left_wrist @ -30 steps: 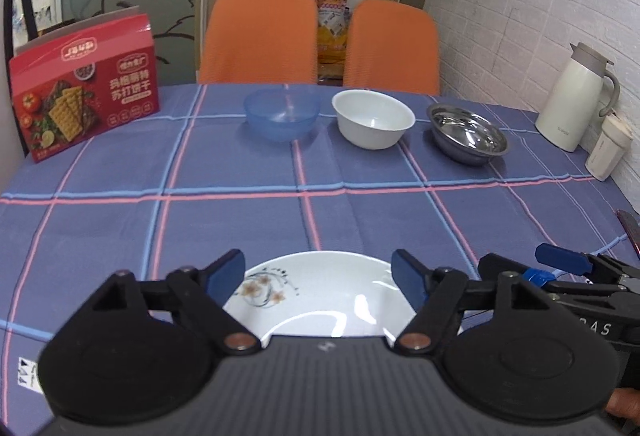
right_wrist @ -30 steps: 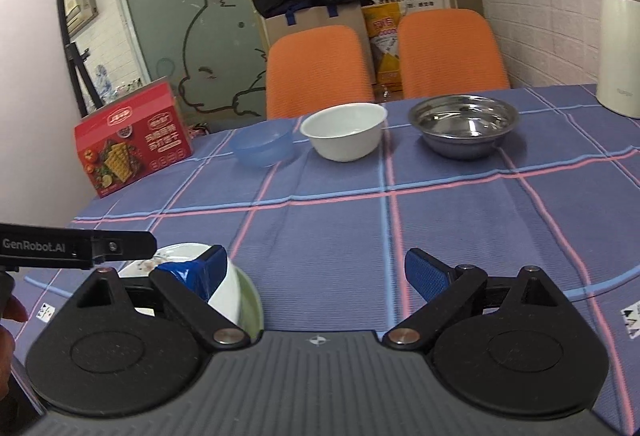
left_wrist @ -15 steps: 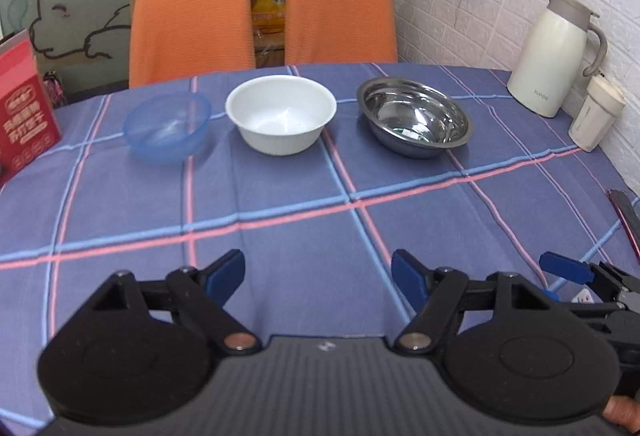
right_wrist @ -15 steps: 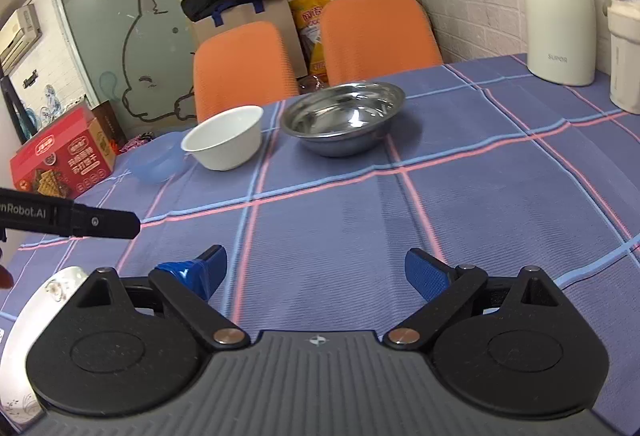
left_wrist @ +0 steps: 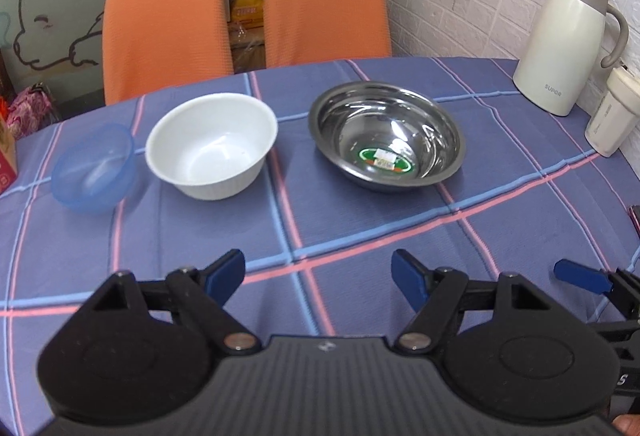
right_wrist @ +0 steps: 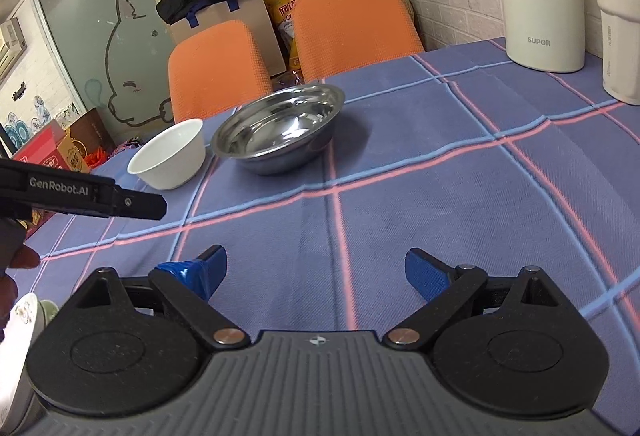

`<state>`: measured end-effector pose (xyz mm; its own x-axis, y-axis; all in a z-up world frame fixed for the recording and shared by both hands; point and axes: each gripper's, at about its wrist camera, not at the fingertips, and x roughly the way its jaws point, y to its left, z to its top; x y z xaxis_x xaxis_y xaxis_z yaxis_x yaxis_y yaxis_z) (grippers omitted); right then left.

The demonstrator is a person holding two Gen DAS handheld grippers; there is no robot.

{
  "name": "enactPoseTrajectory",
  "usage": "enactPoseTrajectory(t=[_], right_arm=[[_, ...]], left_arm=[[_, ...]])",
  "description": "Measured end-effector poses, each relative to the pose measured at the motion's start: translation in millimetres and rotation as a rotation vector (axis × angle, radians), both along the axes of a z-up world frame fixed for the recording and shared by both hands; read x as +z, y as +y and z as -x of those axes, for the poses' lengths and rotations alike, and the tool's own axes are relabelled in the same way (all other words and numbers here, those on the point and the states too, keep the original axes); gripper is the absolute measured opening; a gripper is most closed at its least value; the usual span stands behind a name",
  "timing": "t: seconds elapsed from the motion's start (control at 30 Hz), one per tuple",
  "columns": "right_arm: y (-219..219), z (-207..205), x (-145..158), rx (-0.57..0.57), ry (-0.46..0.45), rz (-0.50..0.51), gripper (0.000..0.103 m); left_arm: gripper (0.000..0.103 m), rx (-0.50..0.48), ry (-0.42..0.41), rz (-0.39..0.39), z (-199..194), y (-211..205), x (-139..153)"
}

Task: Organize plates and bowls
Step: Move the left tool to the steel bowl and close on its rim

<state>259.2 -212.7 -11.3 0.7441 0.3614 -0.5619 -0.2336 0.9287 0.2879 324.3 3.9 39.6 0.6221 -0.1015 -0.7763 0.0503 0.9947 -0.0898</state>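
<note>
Here, three bowls are sitting upright in a row across the far part of the plaid tablecloth (left_wrist: 328, 220), each with its open mouth facing up: a translucent blue plastic bowl (left_wrist: 94, 167) at the left, a white ceramic bowl (left_wrist: 212, 145) in the middle just beside it, and a stainless steel bowl (left_wrist: 386, 135) at the right, a little apart from the white one. The row is running left to right in front of two orange chairs (left_wrist: 164, 23). The left gripper (left_wrist: 318, 276) is hovering over the near cloth with its blue-padded fingers (left_wrist: 226, 272) spread wide, gripping nothing and touching nothing. The right gripper (right_wrist: 316, 270) is likewise standing wide open above the cloth, with nothing between its pads; in the left wrist view one of its blue tips is showing at the right edge. The steel bowl is shining, wide-rimmed and shallow, with a green-and-red sticker lying inside on its bottom; the white bowl is plain, deeper, and faintly ribbed on its outer wall; the blue one is smallest and see-through. At the lower left edge of the right wrist view, the rim of a white plate (right_wrist: 20, 348) with a small floral mark is peeking out, mostly hidden. A cream thermos jug (left_wrist: 564, 43) and a white lidded cup (left_wrist: 610, 115) are standing by the brick wall at the right.
</note>
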Motion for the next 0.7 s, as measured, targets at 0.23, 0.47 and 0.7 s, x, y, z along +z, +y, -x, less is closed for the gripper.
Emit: enactPoseTrajectory(t=[0.23,0.47,0.7], right_arm=[[-2.5,-42.6,22.1,0.02,-0.065,0.103,0.083],[2.7,-82.0,31.1,0.048,-0.097,0.157,0.084],[14.2,-119.1,22.7,0.082,-0.07,0.15,0.084]], left_arm=[[0.074,0.022,0.007,-0.006,-27.0,-14.4,-2.5],[0.074,0.09,0.035,-0.005,-53.4,-17.3,-1.9],[0.074,0.185,0.085,0.066,-80.1,-7.1,-8.3]])
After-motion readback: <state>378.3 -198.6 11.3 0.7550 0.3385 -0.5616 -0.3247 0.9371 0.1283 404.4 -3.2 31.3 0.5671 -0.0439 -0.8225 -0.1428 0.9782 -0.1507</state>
